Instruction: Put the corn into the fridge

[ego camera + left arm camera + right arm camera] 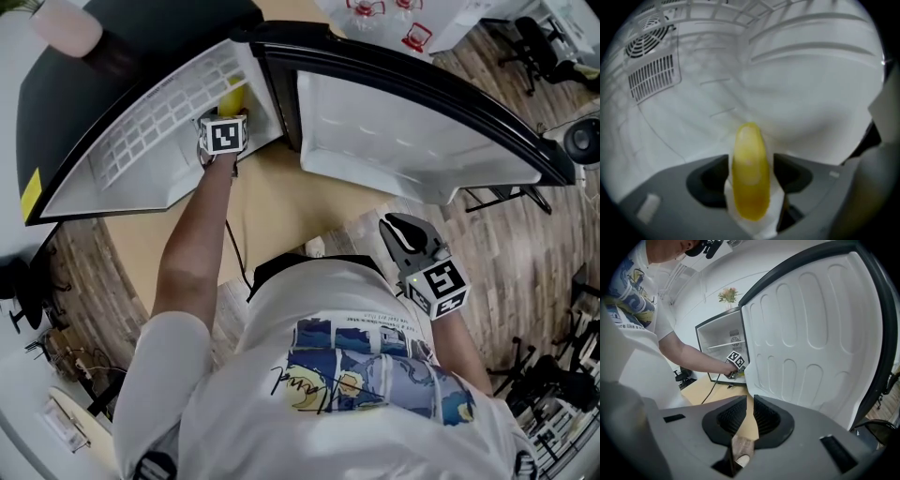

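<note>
Closest to me, my right gripper (396,228) hangs by my hip over the wood-plank floor (553,253), its jaws drawn together on nothing, only a thin slit showing between them. It points toward the open fridge door (403,122), whose white moulded inner face is turned my way. Past that, my left arm (192,244) reaches across the tan tabletop (272,197) that the small black fridge (141,37) stands on, and a dark cable (234,248) trails along it. My left gripper (751,161) is inside the white compartment, released: the jaws stand wide, and the yellow corn (750,187) stands between them with a sliver of white showing on either side, so the pads are not pressing it. The corn is just within the fridge opening, on the side nearest the door hinge; whether it rests on the fridge floor I cannot tell. Farther in, the back wall carries a round fan grille (649,40) with a slotted vent (654,77) below it
</note>
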Available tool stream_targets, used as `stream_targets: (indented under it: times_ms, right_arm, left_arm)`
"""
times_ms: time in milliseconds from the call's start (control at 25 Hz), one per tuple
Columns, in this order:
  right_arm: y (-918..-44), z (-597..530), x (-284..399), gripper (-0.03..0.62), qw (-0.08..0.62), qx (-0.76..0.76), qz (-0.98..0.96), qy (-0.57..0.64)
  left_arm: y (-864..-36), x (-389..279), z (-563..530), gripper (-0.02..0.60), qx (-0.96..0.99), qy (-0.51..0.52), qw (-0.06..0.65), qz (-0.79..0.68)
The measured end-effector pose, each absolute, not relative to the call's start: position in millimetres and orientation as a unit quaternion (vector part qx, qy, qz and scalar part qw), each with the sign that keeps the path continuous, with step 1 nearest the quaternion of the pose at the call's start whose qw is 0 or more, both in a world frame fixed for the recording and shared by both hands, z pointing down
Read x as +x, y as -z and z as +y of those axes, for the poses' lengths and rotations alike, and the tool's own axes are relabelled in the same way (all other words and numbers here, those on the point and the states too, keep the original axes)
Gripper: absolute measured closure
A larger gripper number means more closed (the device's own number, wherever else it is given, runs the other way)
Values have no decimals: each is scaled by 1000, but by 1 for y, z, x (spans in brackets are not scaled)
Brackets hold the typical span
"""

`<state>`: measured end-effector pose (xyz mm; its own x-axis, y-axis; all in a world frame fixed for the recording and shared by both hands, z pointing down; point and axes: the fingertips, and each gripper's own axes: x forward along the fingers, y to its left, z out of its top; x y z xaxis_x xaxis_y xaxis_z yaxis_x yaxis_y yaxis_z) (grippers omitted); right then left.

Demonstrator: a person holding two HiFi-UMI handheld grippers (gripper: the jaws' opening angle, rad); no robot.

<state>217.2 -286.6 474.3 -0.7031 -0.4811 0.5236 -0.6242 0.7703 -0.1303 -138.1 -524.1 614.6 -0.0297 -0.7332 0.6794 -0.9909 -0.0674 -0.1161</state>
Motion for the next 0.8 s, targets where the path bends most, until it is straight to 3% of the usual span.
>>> stream_targets:
  times_ms: [800]
  right_arm:
    - [-468, -256, 145, 553, 229, 242, -934, -130]
  left_arm:
    - [-568, -137, -447, 280, 699, -255, 209, -634]
